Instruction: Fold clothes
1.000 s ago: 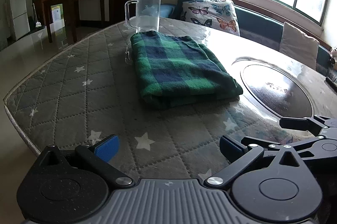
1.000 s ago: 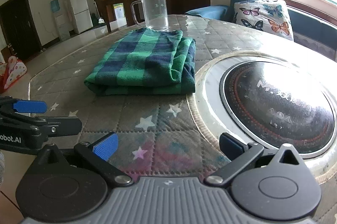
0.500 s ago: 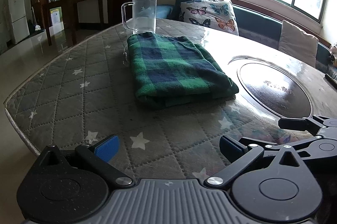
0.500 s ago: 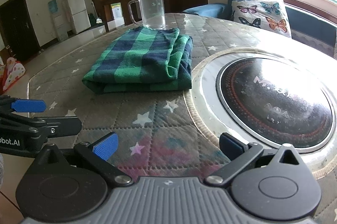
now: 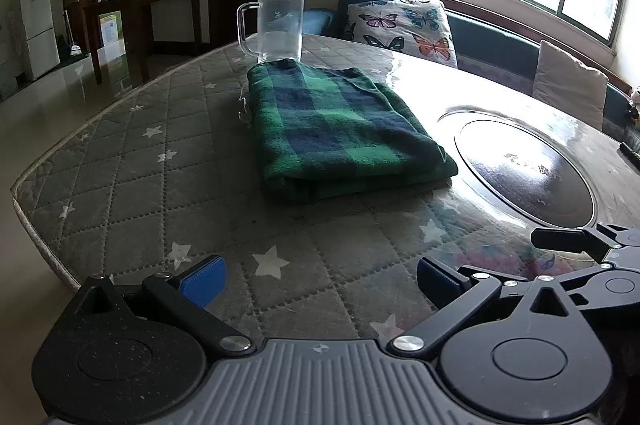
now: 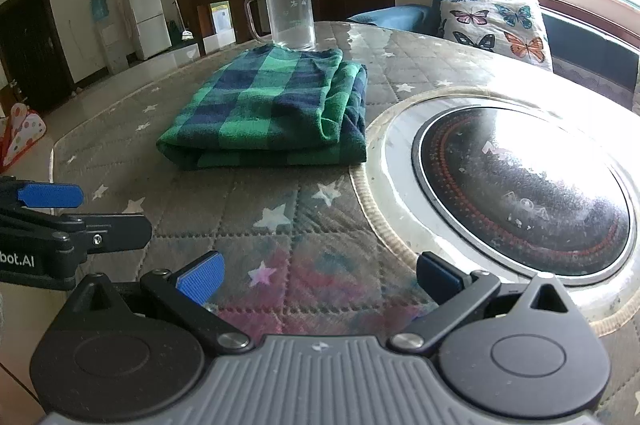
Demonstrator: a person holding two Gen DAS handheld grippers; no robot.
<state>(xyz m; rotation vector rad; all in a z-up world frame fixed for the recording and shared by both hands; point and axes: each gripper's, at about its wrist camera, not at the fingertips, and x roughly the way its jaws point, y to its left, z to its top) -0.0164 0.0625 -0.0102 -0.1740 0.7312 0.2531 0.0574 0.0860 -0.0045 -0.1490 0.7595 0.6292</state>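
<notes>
Cloth in green and navy check lies folded into a thick, squared packet on the quilted, star-printed table cover, its far edge touching or just in front of the clear glass mug and its right side next to the round hotplate set into the table. The layered edges stack unevenly on the side facing the hotplate, as the right wrist view shows. The left gripper hangs over the near part of the table with its blue pads spread wide and nothing between them. The right gripper hovers beside it, likewise released and empty, well short of the cloth. Judging by the compact packet and both tools idle, the folding looks finished or nearly so. If anything remains, it is squaring the loose layers on the hotplate side. That would call for reaching forward with one gripper, pinching the stray edge and drawing it flush, while keeping clear of the mug behind.
</notes>
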